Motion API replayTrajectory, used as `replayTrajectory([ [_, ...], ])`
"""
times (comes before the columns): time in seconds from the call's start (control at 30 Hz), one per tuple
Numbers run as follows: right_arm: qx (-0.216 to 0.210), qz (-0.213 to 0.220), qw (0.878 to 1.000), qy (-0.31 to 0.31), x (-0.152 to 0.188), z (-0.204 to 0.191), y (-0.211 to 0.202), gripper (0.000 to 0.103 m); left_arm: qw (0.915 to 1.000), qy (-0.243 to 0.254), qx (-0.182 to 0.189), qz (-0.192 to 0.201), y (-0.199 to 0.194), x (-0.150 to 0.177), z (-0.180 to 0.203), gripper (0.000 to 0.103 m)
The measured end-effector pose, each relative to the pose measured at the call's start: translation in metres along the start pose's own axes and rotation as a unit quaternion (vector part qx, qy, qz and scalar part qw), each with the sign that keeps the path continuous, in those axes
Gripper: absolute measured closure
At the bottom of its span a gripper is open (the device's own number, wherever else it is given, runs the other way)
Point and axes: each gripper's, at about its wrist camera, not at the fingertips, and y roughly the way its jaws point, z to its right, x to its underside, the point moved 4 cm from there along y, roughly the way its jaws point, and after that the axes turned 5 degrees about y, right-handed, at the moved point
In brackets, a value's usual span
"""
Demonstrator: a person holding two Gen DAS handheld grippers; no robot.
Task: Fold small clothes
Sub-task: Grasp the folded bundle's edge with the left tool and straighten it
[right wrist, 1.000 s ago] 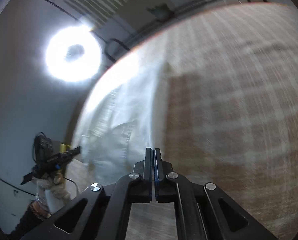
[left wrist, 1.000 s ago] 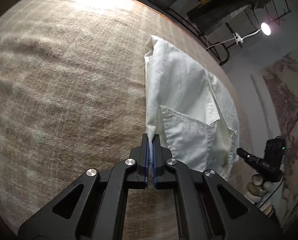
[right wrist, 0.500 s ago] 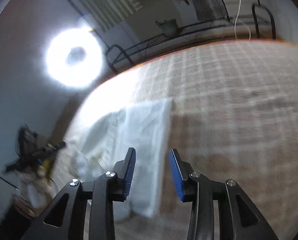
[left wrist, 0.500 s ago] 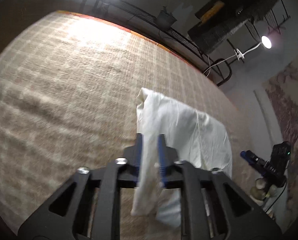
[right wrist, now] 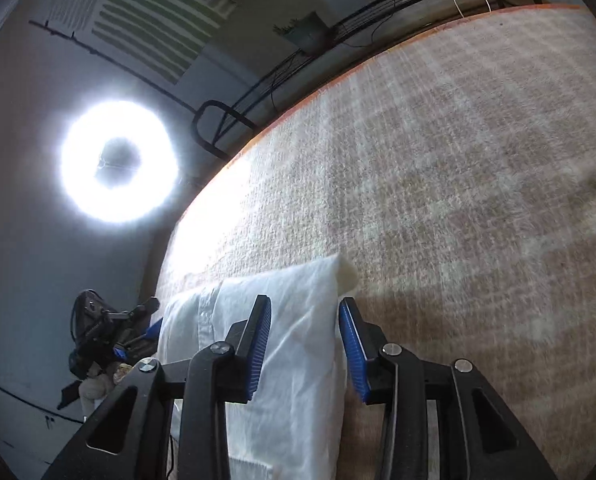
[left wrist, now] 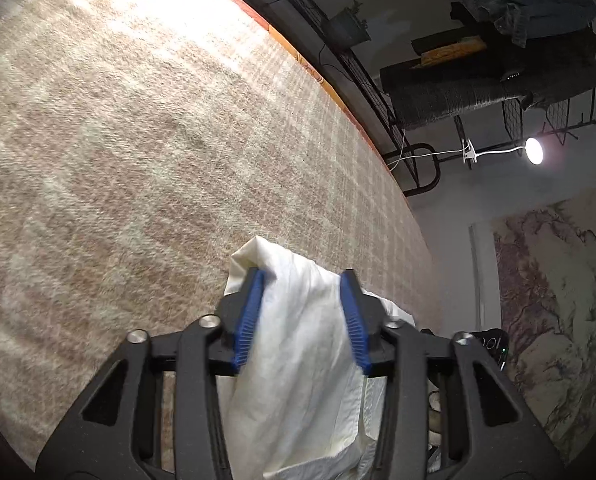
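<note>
White, thin and limp, the shirt point(left wrist: 298, 364) lies folded on the rug point(left wrist: 138, 140) under both grippers, left point(left wrist: 304, 316) parted, right point(right wrist: 304, 340) closing slightly, neither gripping; best pinched at corners.

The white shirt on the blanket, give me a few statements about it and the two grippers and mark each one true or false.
1. The white shirt lies on a beige checked blanket. True.
2. The left gripper is clamped shut on the shirt. False: its blue fingers stand apart, with cloth lying between them.
3. The right gripper has its fingers apart. True, though its jaws are closing a little.
4. A second garment lies beside the shirt on the blanket. False: only the shirt shows there.
5. A lit ring lamp shows in the right wrist view. True.
</note>
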Motion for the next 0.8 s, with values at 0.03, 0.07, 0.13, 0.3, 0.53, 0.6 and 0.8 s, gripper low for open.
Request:
replayTrajectory([
  [0.03,-0.008,0.000,1.000,0.003,-0.002,0.001,0.000,0.068,1.0000,0.001,-0.007,-0.002,0.003,-0.001,-0.001,0.082],
  [0.07,-0.013,0.000,1.000,0.004,-0.005,0.002,0.001,0.070,0.9999,0.001,-0.011,-0.003,0.006,-0.001,0.000,0.091],
  [0.13,-0.018,0.000,1.000,0.009,-0.003,0.003,0.001,0.073,0.9999,0.006,-0.010,-0.004,0.007,0.000,0.001,0.095],
  [0.3,-0.019,0.000,1.000,0.016,-0.008,0.006,0.008,0.102,0.9978,0.052,-0.035,0.020,0.003,0.000,0.017,0.102],
  [0.53,0.054,0.011,0.998,-0.042,-0.009,-0.001,0.015,0.103,0.9951,0.058,-0.076,0.025,0.014,0.004,0.007,0.102],
  [0.6,0.058,0.011,0.997,-0.040,-0.010,0.000,0.016,0.103,0.9943,0.063,-0.081,0.027,0.016,0.003,0.010,0.102],
  [0.8,0.091,0.054,0.993,-0.057,-0.020,-0.003,-0.018,0.098,0.9833,0.104,-0.133,0.068,-0.004,-0.004,0.027,0.102],
])
